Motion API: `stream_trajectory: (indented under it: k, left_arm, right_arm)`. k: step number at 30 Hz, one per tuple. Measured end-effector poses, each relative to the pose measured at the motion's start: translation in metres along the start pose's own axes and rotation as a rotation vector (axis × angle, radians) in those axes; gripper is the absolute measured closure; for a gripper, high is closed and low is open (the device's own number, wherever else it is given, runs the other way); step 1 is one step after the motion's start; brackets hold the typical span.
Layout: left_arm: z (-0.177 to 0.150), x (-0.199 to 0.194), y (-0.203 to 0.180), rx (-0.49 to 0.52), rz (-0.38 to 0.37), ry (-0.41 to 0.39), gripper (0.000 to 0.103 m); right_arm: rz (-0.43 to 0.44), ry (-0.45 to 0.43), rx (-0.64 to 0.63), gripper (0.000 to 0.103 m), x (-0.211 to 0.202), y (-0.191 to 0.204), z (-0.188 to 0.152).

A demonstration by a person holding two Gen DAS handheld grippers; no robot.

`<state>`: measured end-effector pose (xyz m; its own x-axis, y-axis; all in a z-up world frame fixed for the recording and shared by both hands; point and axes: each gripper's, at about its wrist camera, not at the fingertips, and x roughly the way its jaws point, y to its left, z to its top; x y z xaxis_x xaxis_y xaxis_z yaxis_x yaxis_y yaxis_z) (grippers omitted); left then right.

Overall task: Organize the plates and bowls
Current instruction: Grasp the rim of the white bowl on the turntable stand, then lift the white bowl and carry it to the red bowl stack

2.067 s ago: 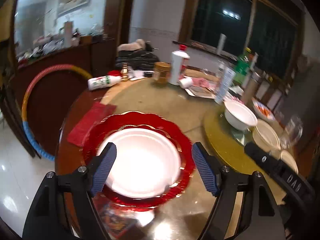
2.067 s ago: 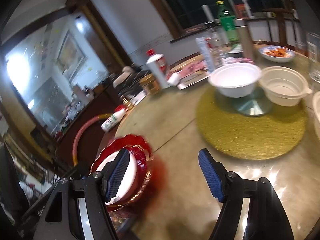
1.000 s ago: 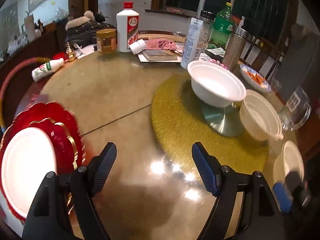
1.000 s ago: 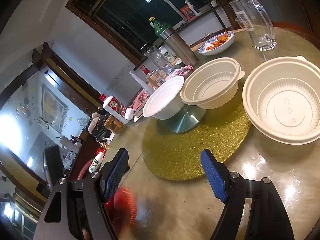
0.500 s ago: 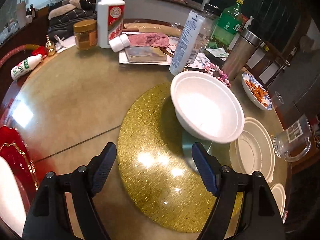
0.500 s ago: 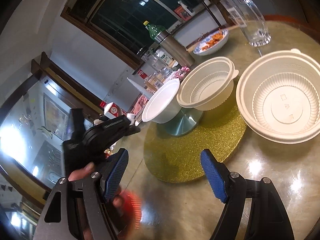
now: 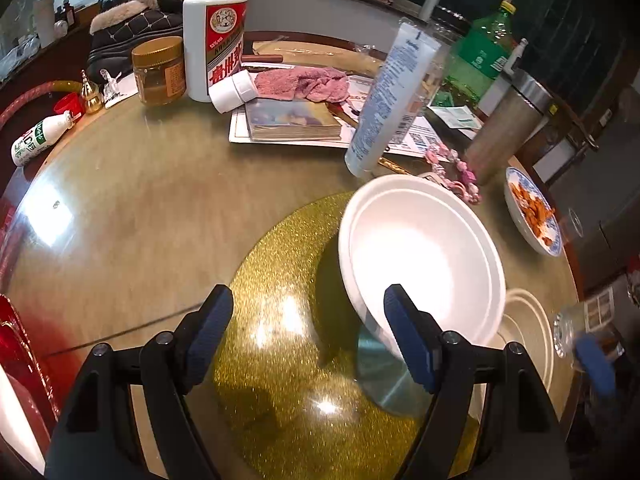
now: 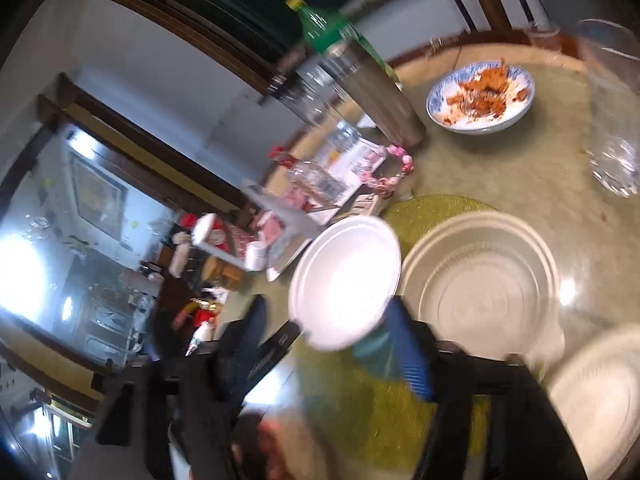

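Note:
A white bowl (image 7: 424, 256) stands tilted on a silver stand at the centre of the gold mat (image 7: 280, 280); it also shows in the right wrist view (image 8: 344, 280). My left gripper (image 7: 308, 332) is open and empty, its right finger at the bowl's near rim. My right gripper (image 8: 332, 344) is open and empty, blurred, just below the same bowl. Two cream plastic bowls (image 8: 480, 292) (image 8: 600, 396) sit to the right. A red plate with a white plate (image 7: 16, 396) lies at the far left.
A liquor bottle (image 7: 216, 32), a jar (image 7: 160, 70), a book with a pink cloth (image 7: 296, 120), a tube (image 7: 392, 96), a green bottle (image 7: 480, 64) and a steel flask (image 7: 508, 128) crowd the far side. A dish of food (image 8: 480, 96) and a glass mug (image 8: 612, 112) stand right.
Both grippers swung from the red plate towards the white bowl and came closer to it. The right view tilted and blurred. Both stayed open.

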<state>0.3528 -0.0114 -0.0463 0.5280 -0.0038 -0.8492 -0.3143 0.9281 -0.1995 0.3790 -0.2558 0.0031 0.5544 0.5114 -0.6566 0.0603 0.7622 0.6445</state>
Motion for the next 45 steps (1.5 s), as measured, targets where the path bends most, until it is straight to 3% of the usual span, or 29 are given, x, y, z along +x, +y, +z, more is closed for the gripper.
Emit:
stream_trajectory:
  k: [2, 6, 13, 15, 17, 19, 21, 31, 45]
  left_arm:
    - [0.003, 0.008, -0.001, 0.0, 0.01, 0.011, 0.025]
    - [0.008, 0.019, 0.0, -0.019, 0.012, 0.017, 0.025]
    - [0.011, 0.033, -0.009, 0.002, 0.006, 0.034, 0.026]
    - [0.01, 0.037, -0.013, 0.03, 0.009, 0.031, 0.042]
    - [0.008, 0.043, -0.014, 0.041, -0.007, 0.061, 0.07]
    - [0.006, 0.043, -0.016, 0.055, -0.021, 0.065, 0.089]
    - [0.004, 0.038, -0.016, 0.07, 0.011, 0.061, 0.089]
    - [-0.022, -0.028, 0.006, 0.128, -0.003, -0.014, 0.091]
    - [-0.14, -0.087, 0.043, 0.246, -0.07, 0.003, 0.091]
  right_arm:
    - [-0.024, 0.045, 0.007, 0.073, 0.024, -0.007, 0.016]
    - [-0.132, 0.087, -0.06, 0.073, 0.059, -0.007, 0.032]
    - [-0.246, 0.142, -0.137, 0.074, 0.105, -0.009, 0.04]
    - [-0.267, 0.176, -0.152, 0.091, 0.115, -0.012, 0.036]
    - [-0.24, 0.189, -0.137, 0.095, 0.117, -0.014, 0.032]
    - [-0.222, 0.191, -0.138, 0.096, 0.113, -0.01, 0.025]
    - [-0.215, 0.202, -0.151, 0.097, 0.107, -0.003, 0.017]
    - [-0.187, 0.148, -0.169, 0.097, 0.051, 0.018, -0.04]
    - [-0.227, 0.052, -0.156, 0.096, -0.052, 0.001, -0.184]
